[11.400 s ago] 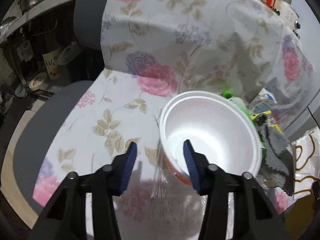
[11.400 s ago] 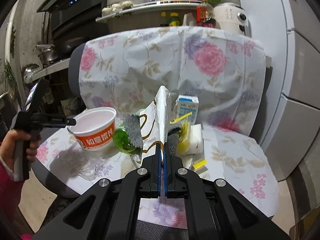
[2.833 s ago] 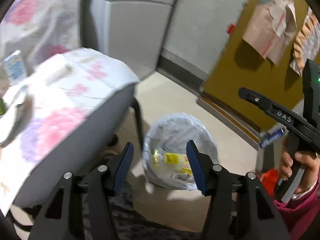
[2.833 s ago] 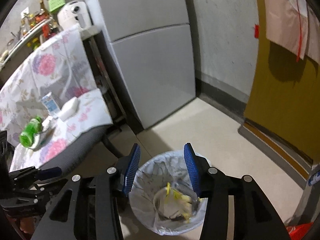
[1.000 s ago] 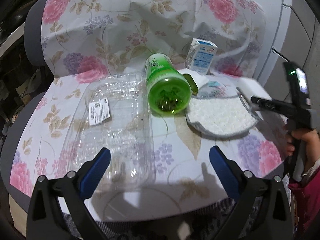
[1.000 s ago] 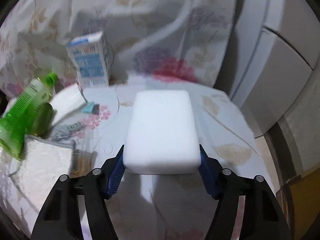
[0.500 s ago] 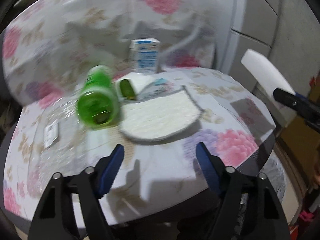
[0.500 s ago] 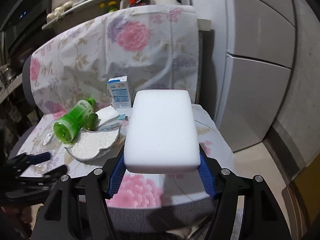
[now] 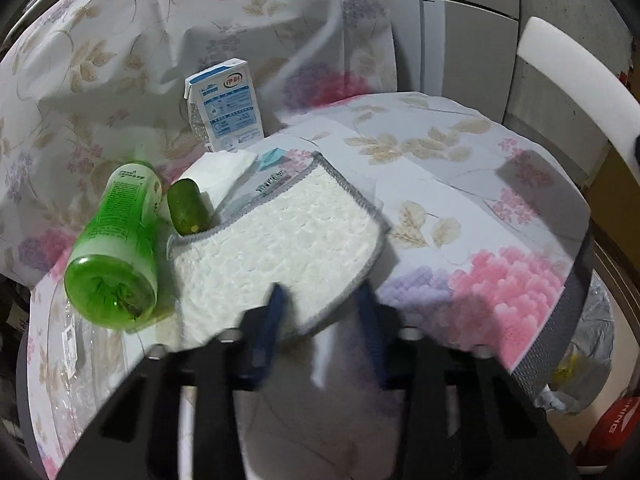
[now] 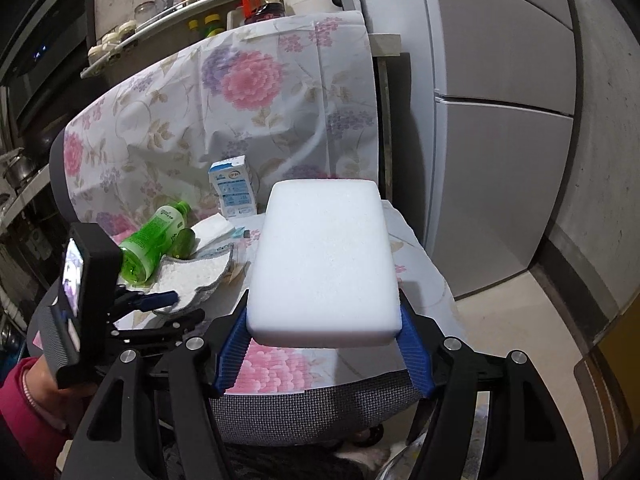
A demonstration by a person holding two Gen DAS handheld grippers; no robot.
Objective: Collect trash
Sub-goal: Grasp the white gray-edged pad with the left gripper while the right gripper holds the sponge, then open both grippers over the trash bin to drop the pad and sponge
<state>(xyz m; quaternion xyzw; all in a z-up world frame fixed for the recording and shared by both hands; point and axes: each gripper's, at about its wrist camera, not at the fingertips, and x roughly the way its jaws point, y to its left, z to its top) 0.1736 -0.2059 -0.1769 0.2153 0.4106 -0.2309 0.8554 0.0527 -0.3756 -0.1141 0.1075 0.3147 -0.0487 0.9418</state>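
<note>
**Left tongs closing on cloth edge; right tongs carrying foam block**

The right gripper (image 10: 322,354) holds a white rectangular foam block (image 10: 324,264), its blue pads pressed against the block's two long sides, lifted clear above the floral-covered chair seat (image 9: 460,184).

The left gripper (image 9: 324,320) stands at the near rim of a white quilted cloth with grey stitched edging (image 9: 276,236). Its jaws have just been closing, and the cloth's rim lies between them; the fingers are blurred, so whether the pads already press the fabric cannot be told.

Other trash on the seat: a green plastic bottle lying on its side (image 9: 116,248), touching the cloth's left edge; a small dark green cap (image 9: 188,206) just beside it; a blue-and-white carton (image 9: 224,106) upright at the back; a clear plastic tray (image 9: 72,344) under the bottle's base.

Recommendation: bite the stitched rim squarely (a thin pinch on loose fabric is likely to slip). Lift toward the seat's front, away from the bottle, which may roll if dragged. A lined bin (image 9: 588,352) shows below the seat's right edge.
</note>
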